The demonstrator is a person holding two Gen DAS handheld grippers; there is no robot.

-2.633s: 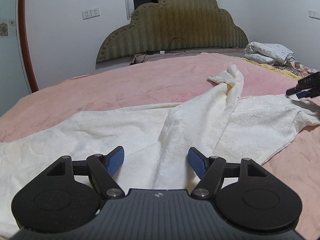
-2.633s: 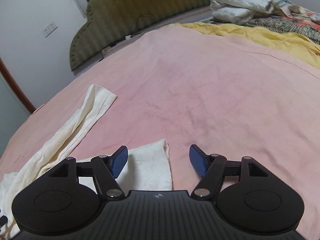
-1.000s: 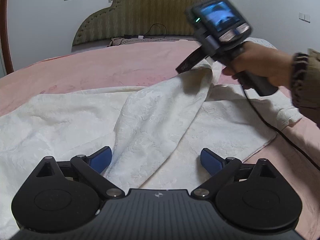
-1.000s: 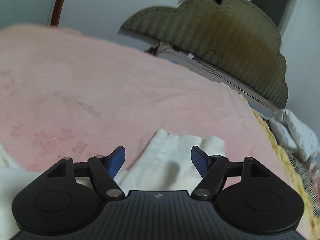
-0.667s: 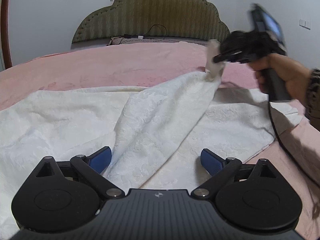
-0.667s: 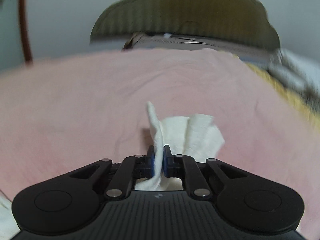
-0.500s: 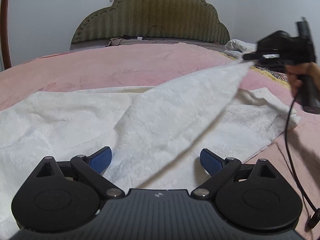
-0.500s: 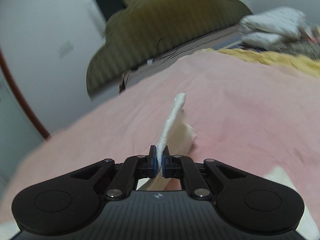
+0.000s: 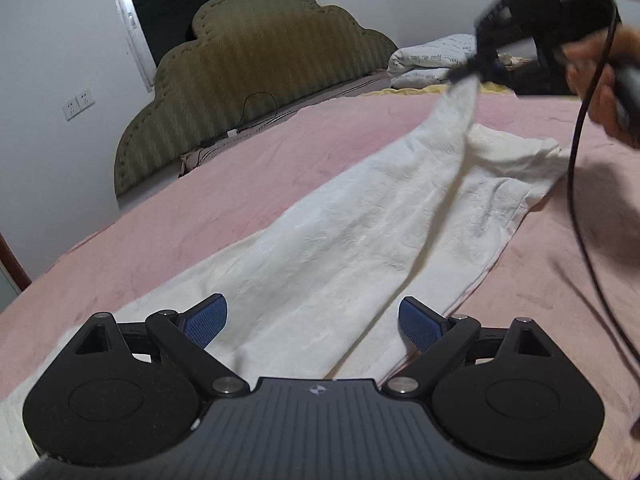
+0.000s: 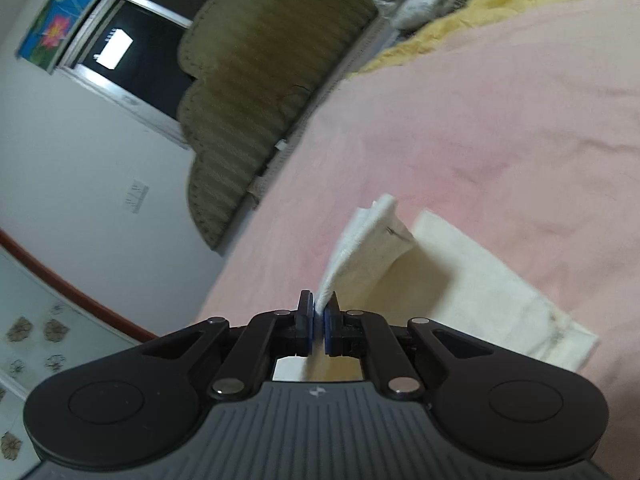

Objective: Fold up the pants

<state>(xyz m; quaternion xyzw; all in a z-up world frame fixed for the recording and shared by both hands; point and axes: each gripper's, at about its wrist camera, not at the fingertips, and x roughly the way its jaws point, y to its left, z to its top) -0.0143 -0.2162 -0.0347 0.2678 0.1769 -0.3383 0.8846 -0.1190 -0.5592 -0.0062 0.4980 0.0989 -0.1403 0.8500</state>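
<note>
The cream pants (image 9: 360, 220) lie spread on the pink bed cover (image 9: 200, 208). My left gripper (image 9: 312, 316) hovers open low over their near end, with cloth under the gap and nothing pinched. At the upper right of the left wrist view, a hand (image 9: 600, 92) holds my right gripper (image 9: 468, 74), which lifts one leg's end off the bed. In the right wrist view this gripper (image 10: 319, 312) is shut on that leg hem (image 10: 368, 248), which stands up from the pads. The other leg (image 10: 492, 292) lies flat beneath it.
An olive padded headboard (image 9: 256, 68) stands at the far edge of the bed. Folded white bedding (image 9: 432, 60) and a yellow blanket (image 10: 460, 16) lie at the far right. A black cable (image 9: 576, 200) hangs from the right gripper across the cover.
The right gripper closed on the leg hem, then carried it right and up, drawing the leg out straight. The left gripper shifted and rolled over the near end and stayed open.
</note>
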